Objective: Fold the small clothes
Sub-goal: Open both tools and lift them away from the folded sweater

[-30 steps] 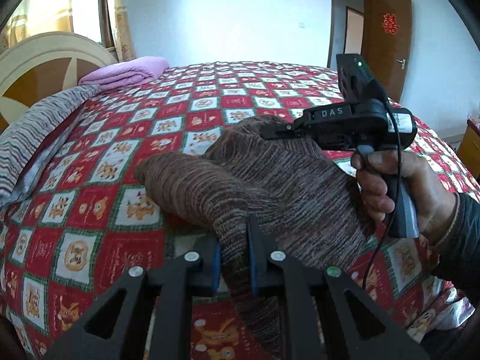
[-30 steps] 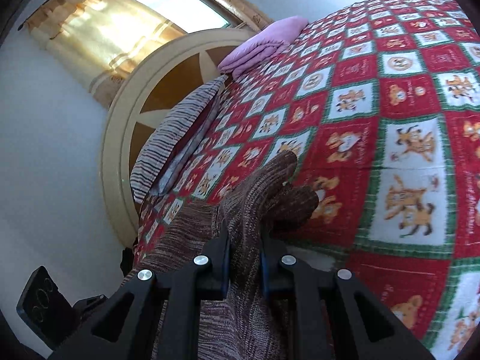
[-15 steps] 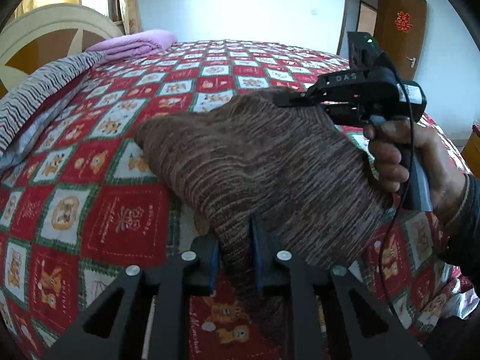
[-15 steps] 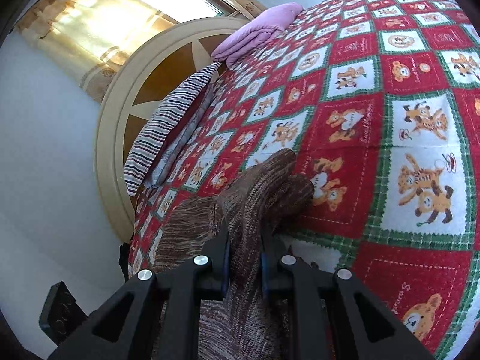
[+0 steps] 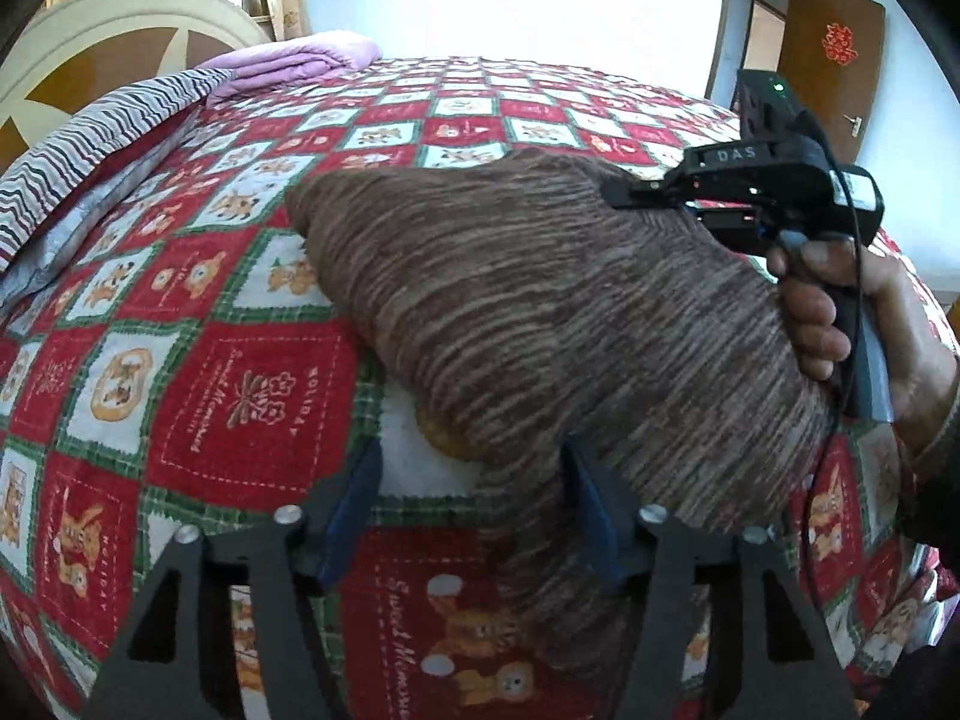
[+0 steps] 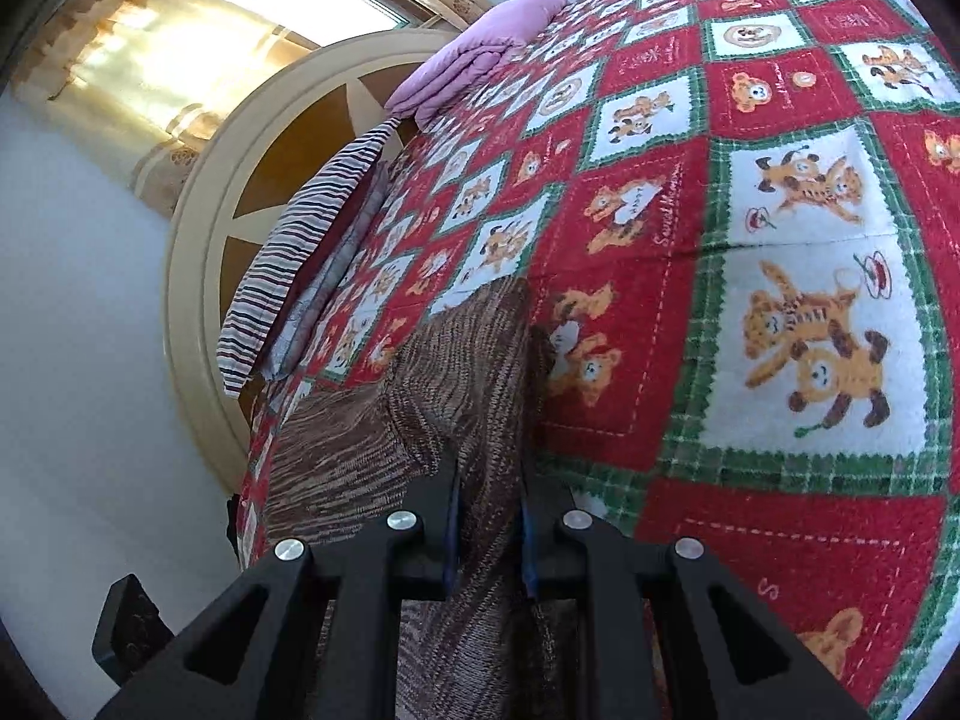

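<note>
A brown knit garment (image 5: pixel 540 312) lies spread on the bed, on a red and white bedspread (image 5: pixel 198 396) with little bears. Some squares have words: "HOLIDAY" and "Sweet Memories", though the curly letters are hard to read for sure. The left gripper (image 5: pixel 474 516) has just been opening. Its blue pads (image 5: pixel 354 516) now stand apart, and a fold of the garment lies between them, against the right pad only. The right gripper (image 6: pixel 486 528) is clamped tight on a bunched edge of the garment. A hand (image 5: pixel 864 324) holds its handle, and its black body says "DAS". A brown door (image 5: pixel 834 60) has a red sign I cannot read.
</note>
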`<move>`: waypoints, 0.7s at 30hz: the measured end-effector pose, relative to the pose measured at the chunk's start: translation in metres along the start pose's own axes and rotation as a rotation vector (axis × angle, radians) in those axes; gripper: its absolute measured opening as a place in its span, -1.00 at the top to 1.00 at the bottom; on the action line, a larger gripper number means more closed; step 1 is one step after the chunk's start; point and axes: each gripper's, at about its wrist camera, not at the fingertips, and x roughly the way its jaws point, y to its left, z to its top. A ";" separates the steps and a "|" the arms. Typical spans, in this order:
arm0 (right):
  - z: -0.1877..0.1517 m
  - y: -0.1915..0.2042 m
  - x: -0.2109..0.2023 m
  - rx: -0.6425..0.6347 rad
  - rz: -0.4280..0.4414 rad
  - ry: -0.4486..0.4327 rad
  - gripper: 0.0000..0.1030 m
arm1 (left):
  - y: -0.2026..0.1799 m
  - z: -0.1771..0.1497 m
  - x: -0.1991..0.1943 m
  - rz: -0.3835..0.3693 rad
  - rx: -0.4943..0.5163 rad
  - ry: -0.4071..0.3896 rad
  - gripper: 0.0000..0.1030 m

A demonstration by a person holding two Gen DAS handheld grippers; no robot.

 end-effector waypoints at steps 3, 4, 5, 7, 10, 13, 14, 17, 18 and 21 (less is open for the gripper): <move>-0.001 0.002 0.000 -0.023 -0.017 0.002 0.69 | -0.001 0.001 -0.001 0.003 -0.002 0.004 -0.28; -0.002 0.001 -0.001 -0.022 -0.018 0.002 0.69 | -0.002 0.002 -0.002 0.004 -0.001 0.003 -0.28; -0.002 0.000 -0.001 -0.019 -0.017 0.002 0.69 | -0.002 0.002 -0.002 0.006 0.000 0.003 -0.28; -0.003 -0.002 -0.002 -0.011 -0.015 0.002 0.69 | -0.003 0.004 -0.004 0.014 0.006 0.003 -0.28; -0.003 -0.001 -0.003 -0.017 -0.020 -0.004 0.66 | -0.005 0.008 -0.016 0.025 0.011 -0.029 -0.28; -0.003 0.002 -0.008 -0.029 -0.027 -0.018 0.65 | -0.005 0.017 -0.029 0.050 0.017 -0.087 -0.39; -0.004 0.003 -0.012 -0.038 -0.034 -0.029 0.65 | -0.004 0.019 -0.030 0.064 0.019 -0.102 -0.55; -0.005 0.019 -0.035 -0.094 -0.057 -0.092 0.60 | 0.003 0.030 -0.030 0.128 0.020 -0.148 -0.80; -0.006 0.023 -0.042 -0.104 -0.056 -0.107 0.46 | 0.010 0.033 -0.028 0.147 0.007 -0.164 -0.80; -0.013 0.038 -0.067 -0.115 0.004 -0.155 -0.10 | 0.029 0.041 -0.014 0.165 -0.049 -0.159 -0.80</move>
